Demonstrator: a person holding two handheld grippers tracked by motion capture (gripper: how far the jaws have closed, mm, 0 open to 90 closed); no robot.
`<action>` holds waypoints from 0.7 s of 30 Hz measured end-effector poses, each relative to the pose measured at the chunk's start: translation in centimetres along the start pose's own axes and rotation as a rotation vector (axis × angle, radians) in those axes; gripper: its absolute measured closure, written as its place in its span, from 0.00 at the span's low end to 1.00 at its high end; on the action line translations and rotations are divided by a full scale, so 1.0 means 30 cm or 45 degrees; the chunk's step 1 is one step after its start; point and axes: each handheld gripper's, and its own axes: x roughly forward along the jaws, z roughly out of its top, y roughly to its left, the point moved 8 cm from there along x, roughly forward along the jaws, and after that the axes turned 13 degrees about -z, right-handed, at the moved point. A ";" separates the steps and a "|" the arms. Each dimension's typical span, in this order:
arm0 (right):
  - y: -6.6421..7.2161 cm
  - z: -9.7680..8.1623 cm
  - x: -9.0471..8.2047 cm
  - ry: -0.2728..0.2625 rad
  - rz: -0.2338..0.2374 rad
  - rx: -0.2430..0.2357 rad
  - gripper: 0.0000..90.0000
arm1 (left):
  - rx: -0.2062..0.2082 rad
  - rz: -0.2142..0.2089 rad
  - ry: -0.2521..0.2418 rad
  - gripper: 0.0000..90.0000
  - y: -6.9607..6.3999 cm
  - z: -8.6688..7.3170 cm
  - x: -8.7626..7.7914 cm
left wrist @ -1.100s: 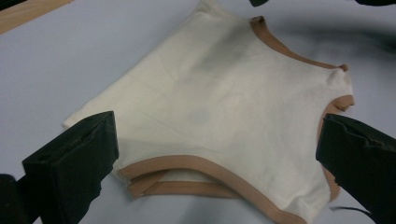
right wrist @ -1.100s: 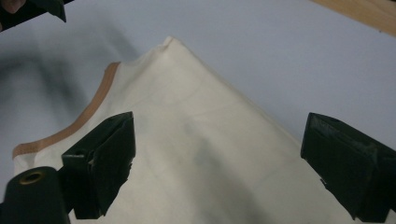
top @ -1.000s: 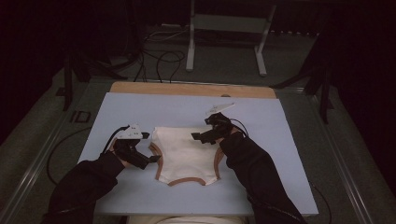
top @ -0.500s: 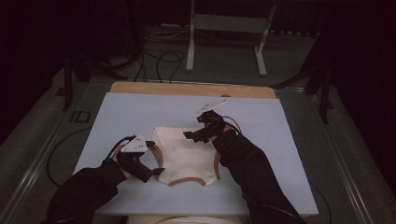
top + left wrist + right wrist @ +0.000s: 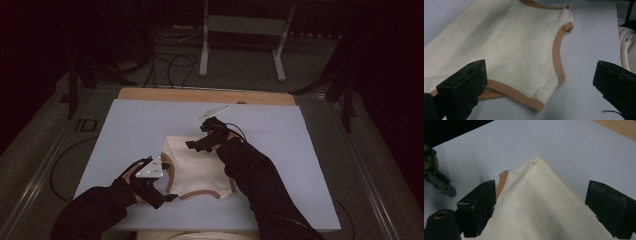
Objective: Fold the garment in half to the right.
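Lying flat on the light blue tabletop (image 5: 125,130), a cream garment (image 5: 192,165) with tan-brown trim is found between the two claws. The left claw (image 5: 167,197) is held at the garment's near-left corner, beside the trimmed edge; its jaws are spread wide, and nothing is gripped between them. In the left gripper view the cream garment (image 5: 499,47) is seen ahead of the left claw (image 5: 541,82), with the trimmed corner between the jaws and the trim just beside the left jaw. The right claw (image 5: 196,146) is positioned over the garment's far edge, its jaws likewise spread wide and empty. In the right gripper view a raised fold of the cream garment (image 5: 541,202) is seen between the jaws of the right claw (image 5: 541,207), with bare tabletop (image 5: 549,142) beyond it
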 end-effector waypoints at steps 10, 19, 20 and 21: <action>0.031 -0.006 0.046 0.038 0.025 -0.018 0.11 | 0.073 -0.054 0.095 0.10 -0.020 -0.030 0.055; 0.056 -0.011 0.076 0.062 0.045 -0.035 0.11 | 0.110 -0.038 0.210 0.22 -0.002 -0.071 0.103; 0.059 -0.010 0.078 0.064 0.047 -0.034 0.11 | 0.111 -0.040 0.222 0.24 -0.002 -0.078 0.107; 0.062 -0.010 0.080 0.060 0.053 -0.037 0.11 | 0.103 -0.030 0.228 0.26 0.000 -0.084 0.111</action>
